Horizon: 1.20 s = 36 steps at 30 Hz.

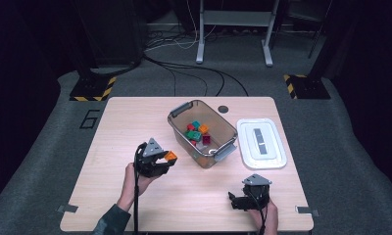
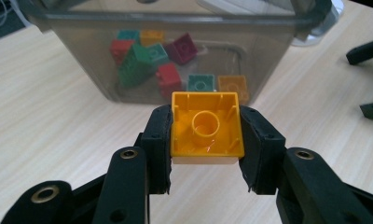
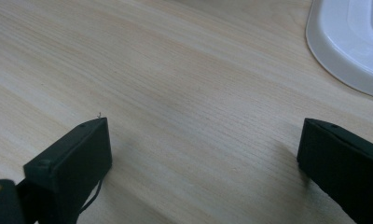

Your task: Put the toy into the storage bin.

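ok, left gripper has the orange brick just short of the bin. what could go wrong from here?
1. The left gripper clamps the orange brick only by its side walls, hollow underside showing; it could slip or twist out before clearing the wall.
2. The bin has a tall wall facing the brick; a low approach could knock or push it.
3. Bricks inside are piled unevenly, so a dropped brick may bounce.

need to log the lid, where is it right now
The white lid lies flat on the table in the high view, just right of the clear bin and beyond the right gripper.
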{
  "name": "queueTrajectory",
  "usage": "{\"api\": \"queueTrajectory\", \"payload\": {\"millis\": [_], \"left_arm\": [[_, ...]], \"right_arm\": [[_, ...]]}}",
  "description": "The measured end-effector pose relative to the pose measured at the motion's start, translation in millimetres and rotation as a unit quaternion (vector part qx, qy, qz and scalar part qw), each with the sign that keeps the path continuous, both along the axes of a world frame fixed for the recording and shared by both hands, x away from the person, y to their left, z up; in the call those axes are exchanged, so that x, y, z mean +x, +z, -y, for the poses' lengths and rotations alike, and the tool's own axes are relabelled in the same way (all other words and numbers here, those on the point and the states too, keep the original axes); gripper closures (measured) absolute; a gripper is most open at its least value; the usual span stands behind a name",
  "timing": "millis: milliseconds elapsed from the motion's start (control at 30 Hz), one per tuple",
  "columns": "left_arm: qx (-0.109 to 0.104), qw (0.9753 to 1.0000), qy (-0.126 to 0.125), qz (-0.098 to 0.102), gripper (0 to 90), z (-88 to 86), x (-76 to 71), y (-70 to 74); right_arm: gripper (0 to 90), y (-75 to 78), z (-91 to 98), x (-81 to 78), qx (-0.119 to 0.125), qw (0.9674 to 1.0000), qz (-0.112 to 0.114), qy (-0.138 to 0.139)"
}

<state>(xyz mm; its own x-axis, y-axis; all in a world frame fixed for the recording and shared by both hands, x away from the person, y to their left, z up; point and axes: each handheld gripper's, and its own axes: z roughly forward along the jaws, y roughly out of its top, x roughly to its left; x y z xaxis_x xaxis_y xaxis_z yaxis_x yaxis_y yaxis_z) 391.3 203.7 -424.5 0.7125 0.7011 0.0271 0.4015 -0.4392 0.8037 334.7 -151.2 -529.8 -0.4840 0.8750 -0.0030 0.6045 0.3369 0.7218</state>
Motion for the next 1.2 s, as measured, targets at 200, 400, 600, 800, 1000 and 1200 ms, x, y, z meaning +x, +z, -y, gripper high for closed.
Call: {"api": "queueTrajectory", "payload": {"millis": [200,400,600,800,1000,1200], "left_arm": [[-0.005,0.9999,0.004,0.010,58.7,-1.7,10.0,16.6],[-0.011,0.9996,0.009,0.025,58.7,-3.7,20.2,33.0],[-0.021,0.9992,0.008,0.034,58.6,-2.0,32.7,53.1],[-0.021,0.9988,0.006,0.043,58.7,2.5,45.6,69.9],[-0.013,0.9988,0.010,0.046,58.7,12.8,67.3,81.5],[-0.006,0.9993,0.011,0.035,58.6,25.1,85.3,82.0]], "right_arm": [[2.0,0.0,0.0,0.0,0.000,1.0000,0.000,0.000],[2.0,0.0,0.0,0.0,0.000,1.0000,0.000,0.000],[2.0,0.0,0.0,0.0,0.000,1.0000,0.000,0.000],[2.0,0.0,0.0,0.0,0.000,1.0000,0.000,0.000],[2.0,0.0,0.0,0.0,0.000,1.0000,0.000,0.000],[2.0,0.0,0.0,0.0,0.000,1.0000,0.000,0.000]]}}
